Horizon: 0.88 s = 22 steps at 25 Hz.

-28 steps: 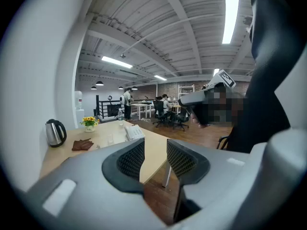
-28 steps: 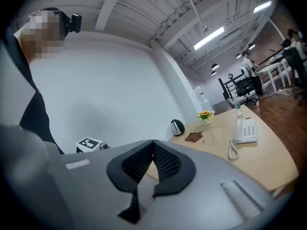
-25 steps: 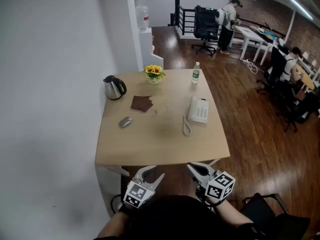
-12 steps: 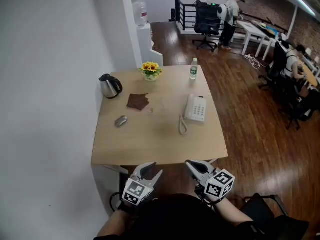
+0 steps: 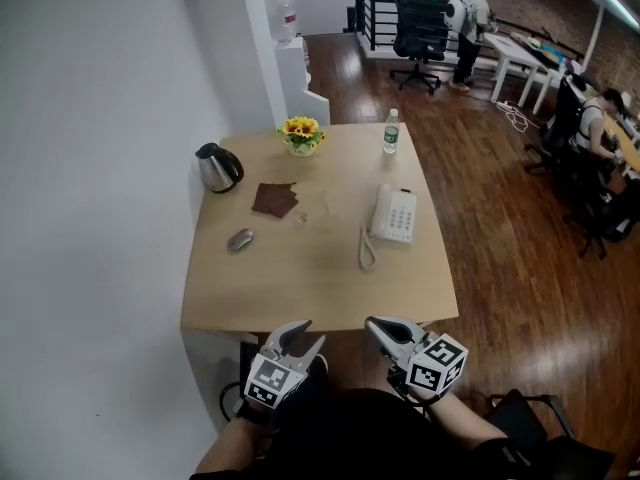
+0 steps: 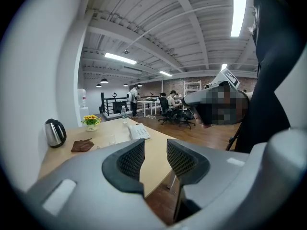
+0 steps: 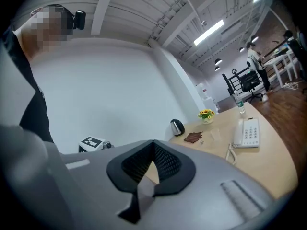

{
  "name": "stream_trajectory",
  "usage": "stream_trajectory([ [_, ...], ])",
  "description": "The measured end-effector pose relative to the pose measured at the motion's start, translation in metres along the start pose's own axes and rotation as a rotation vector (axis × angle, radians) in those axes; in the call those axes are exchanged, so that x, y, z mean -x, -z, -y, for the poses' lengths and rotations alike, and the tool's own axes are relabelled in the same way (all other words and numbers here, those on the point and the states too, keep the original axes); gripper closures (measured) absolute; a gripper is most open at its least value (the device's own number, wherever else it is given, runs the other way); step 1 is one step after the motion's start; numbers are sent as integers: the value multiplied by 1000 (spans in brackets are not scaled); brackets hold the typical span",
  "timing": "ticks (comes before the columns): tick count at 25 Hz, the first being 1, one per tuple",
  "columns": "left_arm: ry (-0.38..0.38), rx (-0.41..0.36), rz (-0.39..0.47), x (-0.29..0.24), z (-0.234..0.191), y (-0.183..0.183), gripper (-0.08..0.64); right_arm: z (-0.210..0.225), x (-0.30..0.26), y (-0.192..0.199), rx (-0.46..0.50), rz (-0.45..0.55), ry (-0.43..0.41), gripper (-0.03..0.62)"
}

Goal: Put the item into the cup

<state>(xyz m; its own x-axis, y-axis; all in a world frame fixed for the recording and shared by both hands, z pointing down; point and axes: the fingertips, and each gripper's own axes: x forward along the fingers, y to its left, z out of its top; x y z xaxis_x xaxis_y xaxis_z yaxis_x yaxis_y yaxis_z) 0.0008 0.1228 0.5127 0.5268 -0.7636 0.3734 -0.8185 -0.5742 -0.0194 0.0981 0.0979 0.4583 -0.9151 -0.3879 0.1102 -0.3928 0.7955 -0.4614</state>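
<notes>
Now, left tool [image 6: 151, 152]: jaws well apart, empty; held low against the body, short of the bench [image 5: 310, 288].
Right tool [image 7: 152, 145]: jaw tips together, gripping nothing; level with the left, just beside it.
Cup [image 7: 215, 134]: clear, upright mid-bench, well apart from both tools.
Item: likely the small piece [image 7: 201, 143] between cup and brown cloth [image 5: 275, 200].
Around: grey mouse [image 5: 240, 239] nearer left; telephone [image 5: 396, 215] right; kettle [image 5: 217, 167], flowers [image 5: 302, 133], bottle [image 5: 391, 136] along the far edge.

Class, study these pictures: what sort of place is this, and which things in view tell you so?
Probably an open-plan office: a desk telephone sits on the wooden table, swivel office chairs stand on the hardwood floor behind, and people are at long white desks.
</notes>
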Motion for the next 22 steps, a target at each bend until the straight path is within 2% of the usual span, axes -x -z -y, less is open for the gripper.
stream_trajectory([
  [6, 16, 12, -3, -21, -36, 1, 420, 24, -32, -13, 1, -6, 17, 584],
  [16, 82, 4, 8, -71, -138, -12, 420, 83, -115, -48, -7, 5, 92, 584],
  [22, 132, -6, 13, -90, -195, -21, 420, 103, -167, -64, -23, 5, 142, 584],
])
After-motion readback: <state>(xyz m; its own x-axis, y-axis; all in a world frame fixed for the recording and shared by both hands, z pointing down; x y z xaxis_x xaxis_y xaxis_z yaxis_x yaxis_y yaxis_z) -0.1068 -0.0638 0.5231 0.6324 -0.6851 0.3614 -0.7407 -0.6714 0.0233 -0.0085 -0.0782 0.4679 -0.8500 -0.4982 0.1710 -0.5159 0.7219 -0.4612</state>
